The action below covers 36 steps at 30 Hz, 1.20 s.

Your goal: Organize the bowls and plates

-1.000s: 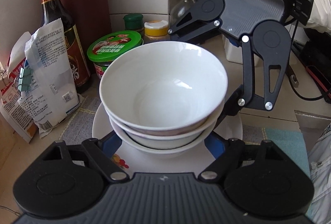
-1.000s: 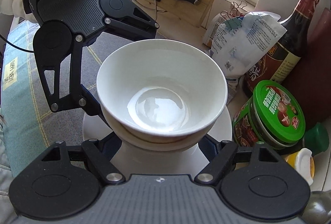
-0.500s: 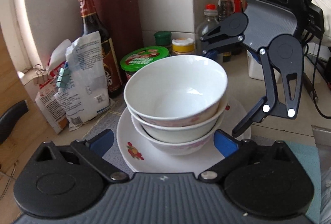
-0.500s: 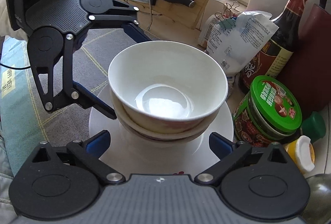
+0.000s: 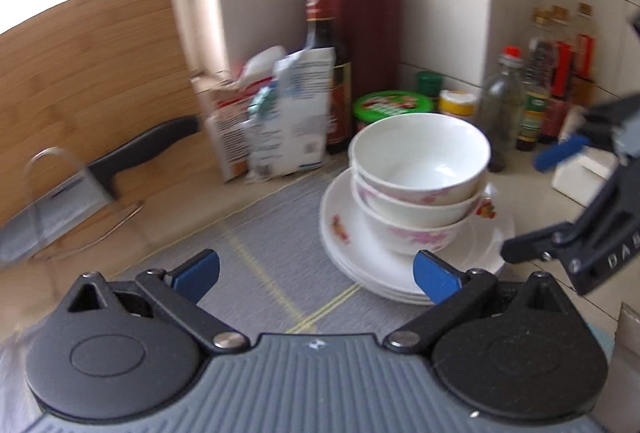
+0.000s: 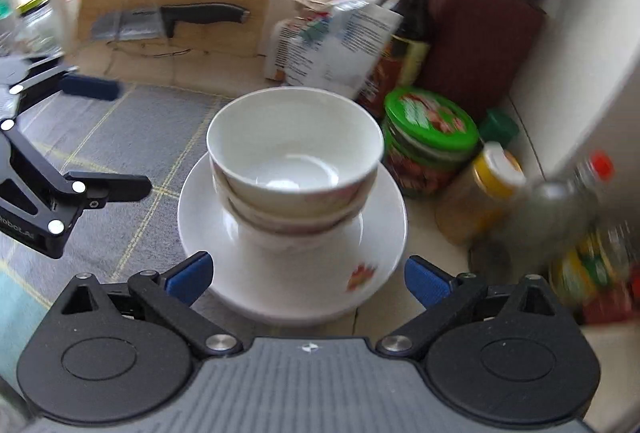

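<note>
Bowls sit nested on stacked plates as both grippers, left and right, pull back, fingers spread and empty. Stacking looks complete.

White bowls with pink flowers, white plates with red motif, green-lidded jar, grey mat

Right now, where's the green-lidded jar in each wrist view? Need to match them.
Left wrist: green-lidded jar is centre-right, directly behind the bowl stack, only its lid showing.
Right wrist: green-lidded jar is right of centre, beside the bowl stack, by the plate rim.
Shared landmark: dark sauce bottle, behind the jar.
</note>
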{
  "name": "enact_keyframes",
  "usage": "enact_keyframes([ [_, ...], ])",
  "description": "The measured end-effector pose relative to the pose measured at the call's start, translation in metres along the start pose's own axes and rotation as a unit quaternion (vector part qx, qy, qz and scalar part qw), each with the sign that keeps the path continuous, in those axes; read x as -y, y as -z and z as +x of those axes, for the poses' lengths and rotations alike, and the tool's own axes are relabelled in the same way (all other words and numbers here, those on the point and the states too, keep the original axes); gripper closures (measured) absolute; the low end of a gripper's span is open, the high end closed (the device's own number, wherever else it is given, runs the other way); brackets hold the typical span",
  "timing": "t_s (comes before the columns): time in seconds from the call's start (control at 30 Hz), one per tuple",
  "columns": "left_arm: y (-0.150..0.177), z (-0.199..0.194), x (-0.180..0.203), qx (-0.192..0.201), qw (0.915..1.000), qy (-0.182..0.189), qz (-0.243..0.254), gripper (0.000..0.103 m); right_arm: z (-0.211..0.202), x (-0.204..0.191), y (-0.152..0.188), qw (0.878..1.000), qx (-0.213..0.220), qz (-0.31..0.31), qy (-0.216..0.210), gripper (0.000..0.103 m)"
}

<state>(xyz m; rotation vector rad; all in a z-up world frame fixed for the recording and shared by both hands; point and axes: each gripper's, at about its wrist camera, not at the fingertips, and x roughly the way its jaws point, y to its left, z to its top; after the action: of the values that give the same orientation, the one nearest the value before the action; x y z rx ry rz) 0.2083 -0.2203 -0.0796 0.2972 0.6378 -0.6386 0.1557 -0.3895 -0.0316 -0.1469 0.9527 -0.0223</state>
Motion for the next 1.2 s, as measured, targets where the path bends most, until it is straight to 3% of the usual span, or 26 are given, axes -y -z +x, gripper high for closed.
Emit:
enact_keyframes([
  [0.2,0.007,-0.037,0.002,-0.011,0.9992,-0.021,-0.033,0.001,-0.03,-0.021,0.024,0.989,-0.013,0.143,0.041,0.0],
  [0.33,0.009,-0.057,0.003,-0.015,0.9988,-0.014,-0.045,0.001,-0.052,-0.035,0.031,0.981,-0.004,0.187,0.058,0.0],
  [0.8,0.005,-0.089,-0.001,-0.001,0.9985,-0.027,-0.048,0.001,-0.079,-0.054,0.034,0.971,0.029,0.233,0.05,0.0],
  [1.2,0.002,-0.088,-0.004,-0.006,0.9989,-0.022,-0.042,0.001,-0.075,-0.058,0.028,0.973,0.024,0.226,0.046,0.0],
])
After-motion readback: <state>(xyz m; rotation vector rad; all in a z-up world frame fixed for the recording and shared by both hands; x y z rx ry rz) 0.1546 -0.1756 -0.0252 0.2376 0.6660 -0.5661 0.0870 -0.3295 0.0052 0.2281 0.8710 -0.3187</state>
